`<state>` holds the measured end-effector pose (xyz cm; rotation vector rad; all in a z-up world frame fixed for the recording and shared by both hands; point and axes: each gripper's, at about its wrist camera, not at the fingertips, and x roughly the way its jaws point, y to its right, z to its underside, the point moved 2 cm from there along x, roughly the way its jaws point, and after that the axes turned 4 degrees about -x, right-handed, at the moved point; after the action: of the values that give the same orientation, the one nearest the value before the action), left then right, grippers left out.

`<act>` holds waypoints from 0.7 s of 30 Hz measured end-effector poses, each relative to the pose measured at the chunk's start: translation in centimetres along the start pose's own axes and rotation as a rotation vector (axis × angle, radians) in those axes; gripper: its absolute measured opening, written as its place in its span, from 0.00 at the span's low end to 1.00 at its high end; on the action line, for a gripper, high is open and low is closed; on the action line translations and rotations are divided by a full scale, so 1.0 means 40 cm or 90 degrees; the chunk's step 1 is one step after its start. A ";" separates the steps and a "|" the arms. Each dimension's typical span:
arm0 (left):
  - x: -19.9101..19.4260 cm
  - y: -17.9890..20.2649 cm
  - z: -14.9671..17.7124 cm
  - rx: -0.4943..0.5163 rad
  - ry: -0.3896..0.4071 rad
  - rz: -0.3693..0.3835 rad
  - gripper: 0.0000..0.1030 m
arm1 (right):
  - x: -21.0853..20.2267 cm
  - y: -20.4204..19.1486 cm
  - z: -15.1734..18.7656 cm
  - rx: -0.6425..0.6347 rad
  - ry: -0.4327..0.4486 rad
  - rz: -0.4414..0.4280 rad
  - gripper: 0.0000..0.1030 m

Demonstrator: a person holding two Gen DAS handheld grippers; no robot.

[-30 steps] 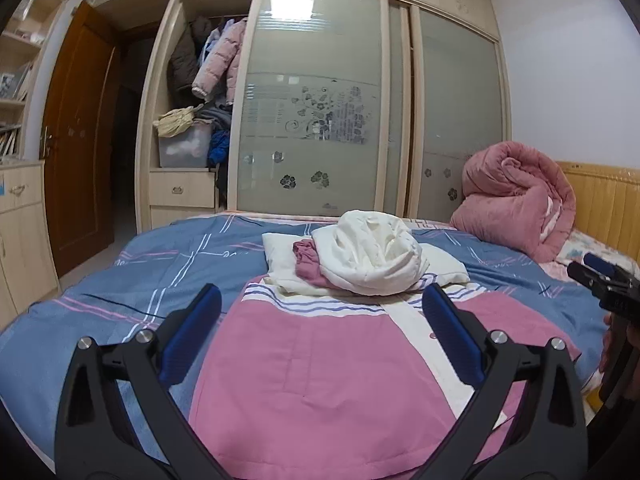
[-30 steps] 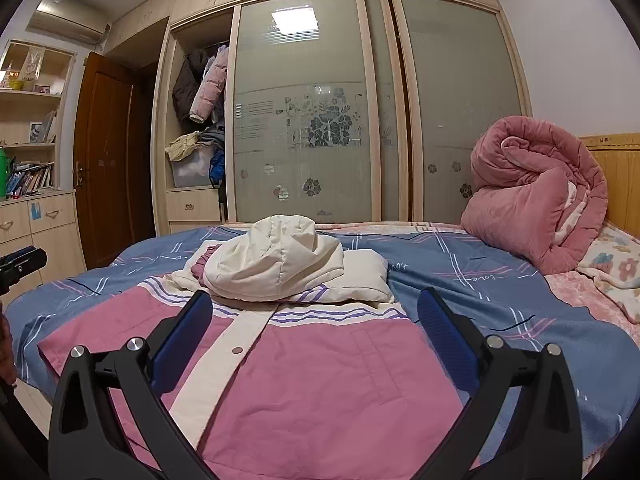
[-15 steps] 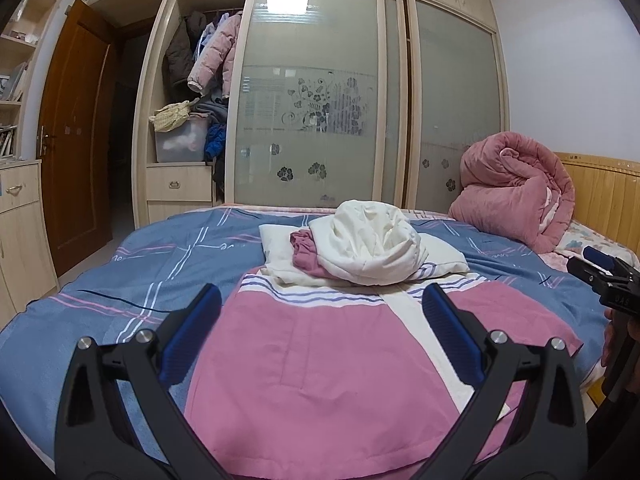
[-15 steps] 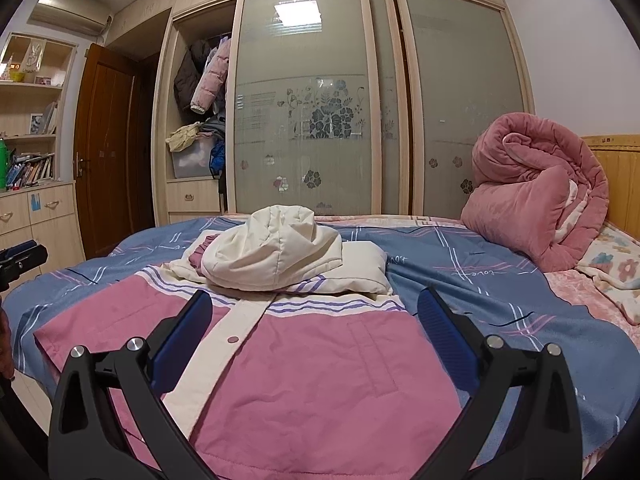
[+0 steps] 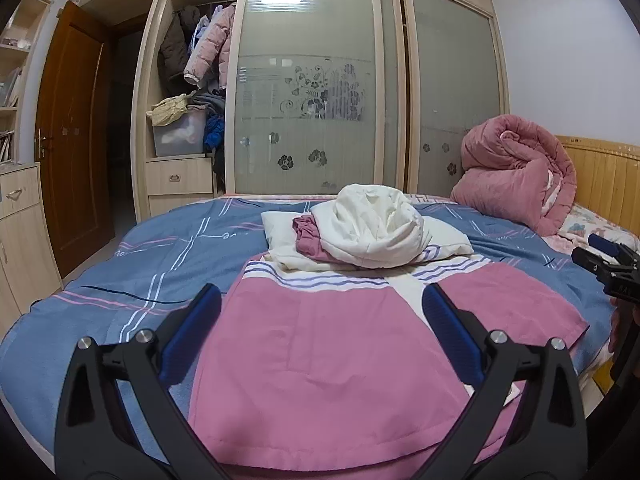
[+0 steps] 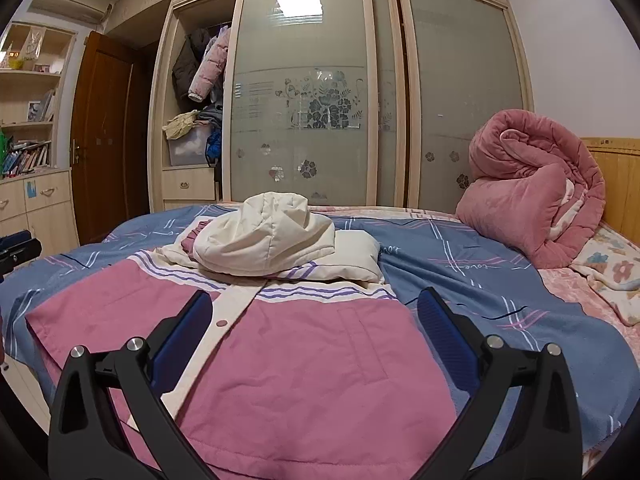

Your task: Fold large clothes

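Observation:
A pink and cream padded jacket [image 5: 320, 344] lies spread flat on the blue bed, with its cream hood [image 5: 372, 224] bunched at the far end; it also shows in the right wrist view [image 6: 312, 376], hood [image 6: 268, 240]. My left gripper [image 5: 320, 312] is open and empty, held above the jacket's near hem. My right gripper [image 6: 312, 312] is open and empty, above the jacket's right half. The right gripper's tip shows at the right edge of the left wrist view [image 5: 608, 260].
The bed has a blue checked cover [image 5: 160, 256]. A rolled pink quilt [image 5: 516, 176] lies at the far right by the wooden headboard [image 5: 600, 184]. A wardrobe with glass sliding doors [image 5: 312, 92] stands behind. A brown door [image 5: 72, 136] is at the left.
Both wrist views have tilted slightly, so the jacket and hood sit a little lower and nearer. The jacket has not moved and both grippers stay open.

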<state>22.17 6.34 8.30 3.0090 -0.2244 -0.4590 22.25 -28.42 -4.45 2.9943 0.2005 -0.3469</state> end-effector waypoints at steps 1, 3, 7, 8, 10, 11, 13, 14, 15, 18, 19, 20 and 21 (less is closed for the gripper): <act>-0.003 0.002 0.001 0.012 0.002 -0.001 0.98 | -0.006 -0.002 0.001 -0.011 0.004 0.001 0.99; -0.017 0.015 0.004 0.069 0.020 -0.009 0.98 | -0.021 -0.011 0.003 -0.052 0.019 0.011 0.99; -0.079 0.091 0.081 0.417 0.156 -0.099 0.98 | -0.069 -0.078 0.045 -0.276 0.066 0.067 0.99; -0.087 0.102 0.115 0.492 0.181 -0.110 0.98 | -0.079 -0.100 0.077 -0.361 0.079 0.090 0.99; -0.092 0.105 0.188 0.606 0.194 -0.117 0.98 | -0.088 -0.131 0.138 -0.486 0.091 0.123 0.99; -0.091 0.101 0.213 0.630 0.183 -0.113 0.98 | -0.090 -0.146 0.184 -0.560 0.094 0.137 0.99; -0.098 0.092 0.251 0.648 0.163 -0.097 0.98 | -0.091 -0.167 0.273 -0.667 0.080 0.139 0.99; -0.107 0.089 0.266 0.655 0.161 -0.086 0.98 | -0.092 -0.173 0.304 -0.697 0.071 0.133 0.99; -0.113 0.088 0.275 0.661 0.158 -0.077 0.98 | -0.094 -0.178 0.334 -0.727 0.063 0.126 0.99; -0.130 0.093 0.314 0.695 0.150 -0.057 0.98 | -0.105 -0.186 0.397 -0.786 0.048 0.102 0.99; -0.130 0.098 0.326 0.707 0.144 -0.056 0.98 | -0.106 -0.183 0.405 -0.789 0.042 0.099 0.99; -0.128 0.103 0.338 0.718 0.140 -0.051 0.98 | -0.104 -0.179 0.409 -0.791 0.036 0.099 0.99; -0.125 0.110 0.352 0.733 0.134 -0.045 0.98 | -0.101 -0.174 0.413 -0.794 0.029 0.102 0.99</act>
<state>12.62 1.88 -3.18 4.1474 -0.5087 0.0526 13.72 -24.28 -20.20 1.7667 0.1094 -0.0647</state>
